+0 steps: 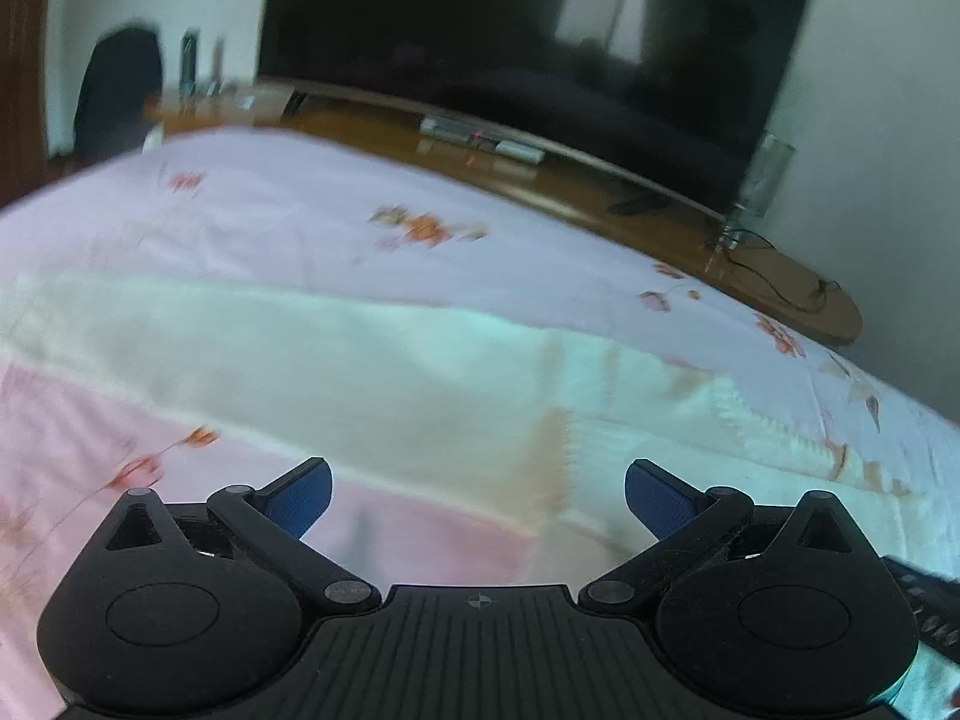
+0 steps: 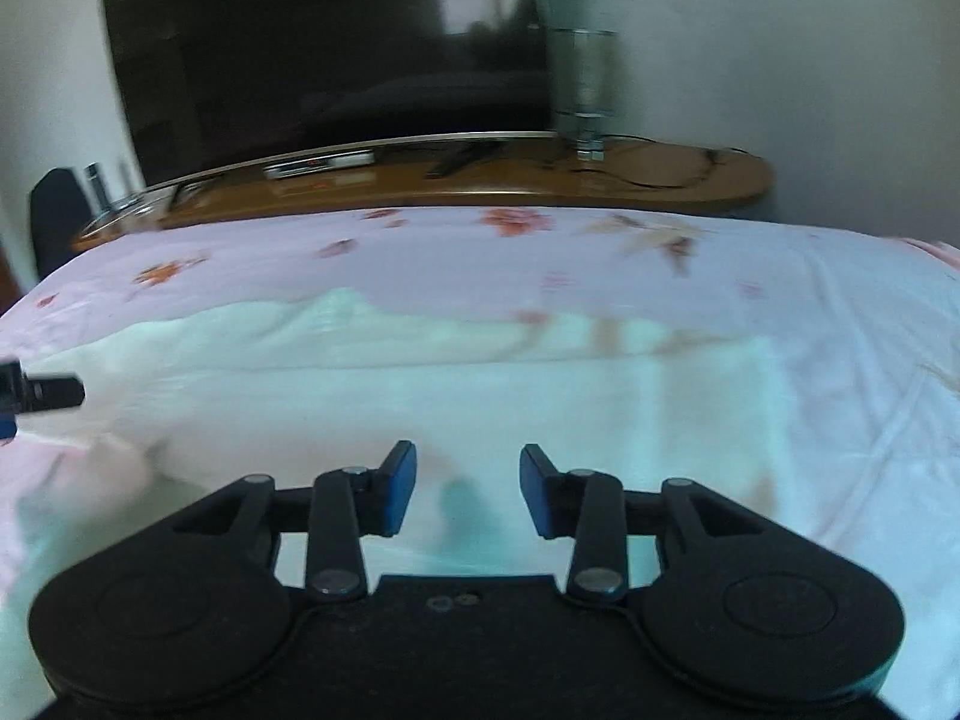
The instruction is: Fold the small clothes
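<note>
Pink floral bed sheet [image 1: 240, 228] with a TV [image 2: 324, 48] at the far side. Pale cloth [image 2: 420, 396] lies flat, long axis left-right, just ahead of both grippers. Left gripper [image 1: 477, 495] gapes wide, right gripper [image 2: 468, 489] partly open; neither holds anything.

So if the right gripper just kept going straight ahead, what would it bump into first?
Most likely the pale cloth spread on the flowery bedsheet. The right gripper tilts downward with its fingers apart and nothing between them. Depth is hard to judge in this blurry view.
</note>
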`<state>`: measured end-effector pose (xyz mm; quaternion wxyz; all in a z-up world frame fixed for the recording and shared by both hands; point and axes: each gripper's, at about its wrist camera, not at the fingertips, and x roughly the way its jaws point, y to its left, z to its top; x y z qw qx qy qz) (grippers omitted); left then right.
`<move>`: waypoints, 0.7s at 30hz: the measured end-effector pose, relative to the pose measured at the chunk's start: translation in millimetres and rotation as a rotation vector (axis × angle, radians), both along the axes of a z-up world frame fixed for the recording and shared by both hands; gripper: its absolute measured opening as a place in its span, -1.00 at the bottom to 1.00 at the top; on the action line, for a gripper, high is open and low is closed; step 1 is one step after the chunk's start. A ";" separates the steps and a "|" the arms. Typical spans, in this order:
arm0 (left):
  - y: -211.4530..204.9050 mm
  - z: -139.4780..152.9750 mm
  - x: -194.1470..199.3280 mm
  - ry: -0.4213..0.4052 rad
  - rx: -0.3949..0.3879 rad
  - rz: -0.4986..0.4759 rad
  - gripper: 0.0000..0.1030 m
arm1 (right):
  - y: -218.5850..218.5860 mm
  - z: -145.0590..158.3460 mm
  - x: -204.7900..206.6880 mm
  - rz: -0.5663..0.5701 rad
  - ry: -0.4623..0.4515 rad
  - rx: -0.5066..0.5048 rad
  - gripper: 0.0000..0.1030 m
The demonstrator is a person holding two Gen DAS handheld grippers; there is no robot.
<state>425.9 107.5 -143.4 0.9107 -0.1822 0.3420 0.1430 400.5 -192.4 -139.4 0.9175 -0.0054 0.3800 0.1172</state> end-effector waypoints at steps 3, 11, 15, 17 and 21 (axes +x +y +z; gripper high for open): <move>48.8 -11.8 -18.2 0.011 -0.135 0.109 0.99 | 30.4 -4.1 1.0 0.027 0.015 -0.002 -0.27; 164.3 -33.3 -56.2 -0.023 -0.292 0.317 0.97 | 104.0 -8.5 3.5 0.038 0.035 -0.019 -0.28; 212.1 -42.6 -64.5 -0.061 -0.383 0.370 0.38 | 138.4 -10.6 9.7 0.046 0.033 -0.021 -0.30; 230.8 -48.0 -67.0 -0.097 -0.440 0.390 0.35 | 151.1 -12.9 12.5 0.049 0.036 -0.024 -0.29; 248.6 -58.7 -64.8 -0.163 -0.493 0.426 0.35 | 166.4 -16.9 15.9 0.044 0.038 -0.037 -0.29</move>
